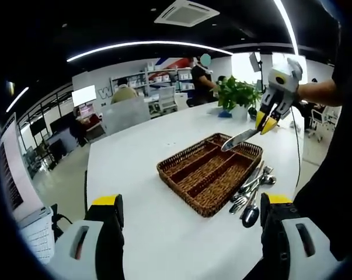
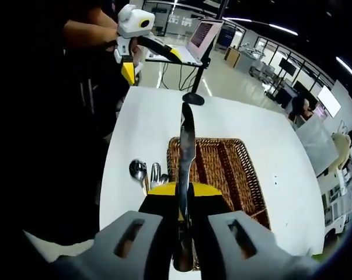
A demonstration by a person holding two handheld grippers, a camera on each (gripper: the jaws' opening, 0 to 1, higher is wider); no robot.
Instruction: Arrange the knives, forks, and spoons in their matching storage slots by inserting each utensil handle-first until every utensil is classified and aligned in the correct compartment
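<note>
A: Nearest the lens in the right gripper view, the right tongs [image 2: 184, 217] are pressed together on a table knife [image 2: 186, 153], pinching it with the blade running away from the camera. In the left gripper view those tongs [image 1: 268, 123] hang above the far end of the tray with the knife [image 1: 240, 139] slanting down from them.

B: And the left tongs [image 1: 190, 224]?

A: Spread wide, nothing between them, low over the white desk [image 1: 129, 169] and pointed at the tray.

B: What sort of tray?

A: A rectangular wicker basket [image 1: 209, 173], brown weave, coarse and ribbed, split by woven walls into long parallel slots. They look bare from here. The other cutlery lies in a loose heap [image 1: 251, 192] on the desk just beside the basket's long side: polished metal spoons, forks, rounded bowls catching the light. In the right gripper view a spoon bowl [image 2: 137, 170] shows there too.

B: So how should the knife go in?

A: I'd line its length up with one slot first, since the slots are narrow and the weave could snag an edge. Lower it nearly flat, handle end leading, and let go only once it rests along the bottom. Smooth steel slides on wicker, so a drop from height may leave it crooked or bridging a wall.

B: Which slot?

A: I cannot tell that any is marked; pick one and keep knives there.
</note>
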